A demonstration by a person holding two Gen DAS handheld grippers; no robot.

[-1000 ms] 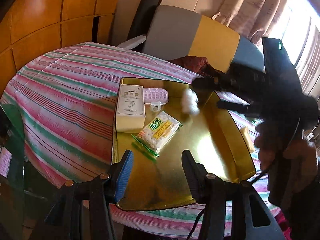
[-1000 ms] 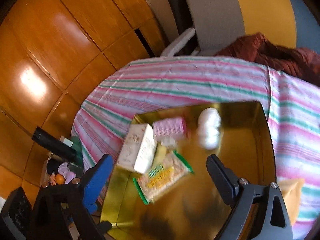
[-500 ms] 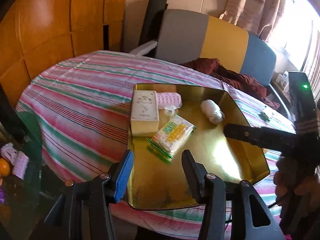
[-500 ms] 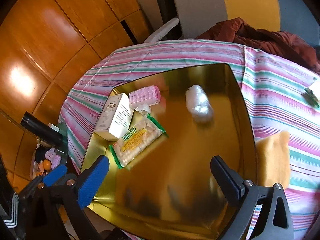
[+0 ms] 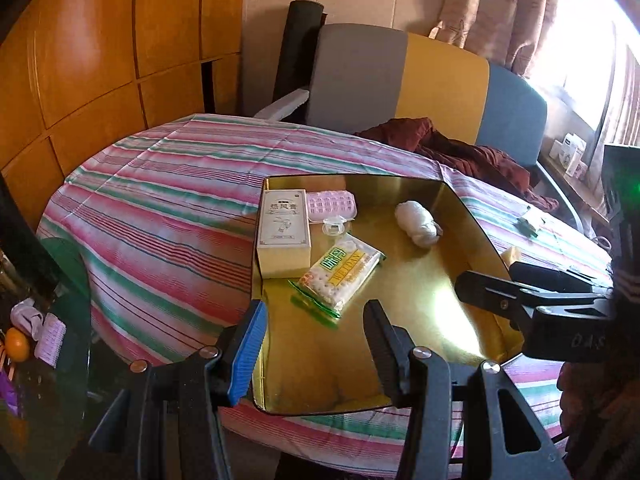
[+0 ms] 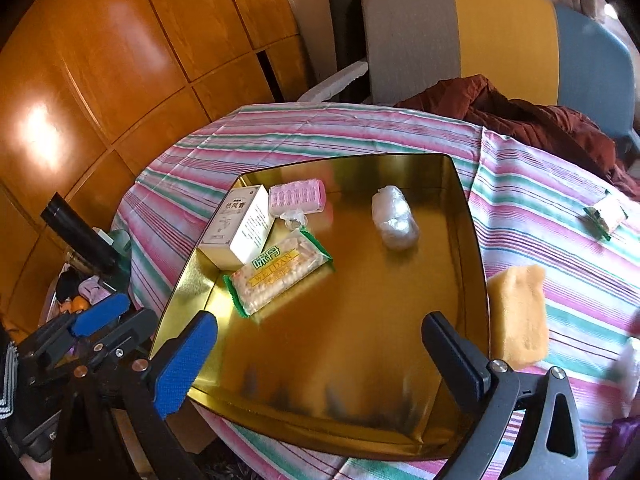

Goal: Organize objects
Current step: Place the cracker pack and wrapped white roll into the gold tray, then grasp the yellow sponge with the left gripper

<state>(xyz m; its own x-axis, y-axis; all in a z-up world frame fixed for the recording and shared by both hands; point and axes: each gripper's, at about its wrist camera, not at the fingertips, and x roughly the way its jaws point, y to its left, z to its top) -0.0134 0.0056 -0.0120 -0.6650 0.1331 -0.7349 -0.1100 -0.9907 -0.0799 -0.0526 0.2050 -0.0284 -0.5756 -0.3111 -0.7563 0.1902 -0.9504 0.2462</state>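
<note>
A gold tray [image 5: 424,320] [image 6: 360,340] lies on the striped tablecloth. In it are a white box [image 5: 283,232] [image 6: 237,227], a pink pill case [image 5: 330,206] [image 6: 296,197], a small clear cap [image 5: 335,227], a green-edged snack packet [image 5: 342,272] [image 6: 280,270] and a white wrapped bundle [image 5: 416,223] [image 6: 394,216]. A yellow sponge [image 6: 518,316] and a small green-white packet [image 6: 606,214] lie on the cloth right of the tray. My left gripper [image 5: 316,340] is open and empty over the tray's near edge. My right gripper [image 6: 320,354] is open and empty above the tray's near part.
A grey, yellow and blue chair [image 5: 404,84] with a dark red cloth [image 5: 460,152] stands behind the table. Wood panels [image 5: 100,60] cover the left wall. A glass side table [image 5: 48,320] with small items is at lower left. A window with curtains is at right.
The right gripper let go of the white bundle in the tray and pulled back toward the near edge. The left view shifted back a little.
</note>
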